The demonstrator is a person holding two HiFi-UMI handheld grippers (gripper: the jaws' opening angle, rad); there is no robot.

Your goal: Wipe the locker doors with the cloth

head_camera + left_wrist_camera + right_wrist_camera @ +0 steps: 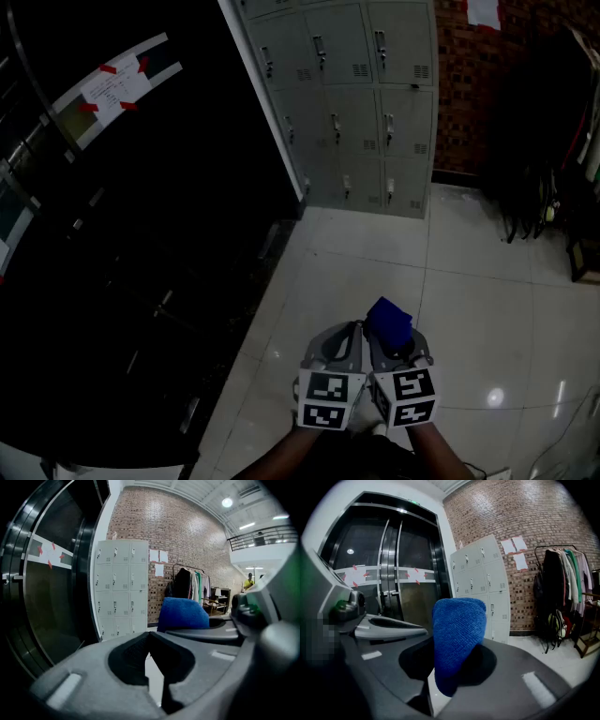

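The right tool is clamped on a folded blue cloth. The cloth's long axis runs out past the jaw tips, its rounded end pointing to 12 o'clock at the grey lockers well ahead. The left tool, jaws closed on nothing, sits just beside it at 9 o'clock. Both are level and low over the tiled floor.

**Two grey grippers with marker cubes**

The left gripper and the right gripper are smooth grey plastic, with curved jaws and dark hollows inside. Each has a white cube with black square marks at its 6 o'clock end: left cube, right cube. A small pale strip marks each jaw.
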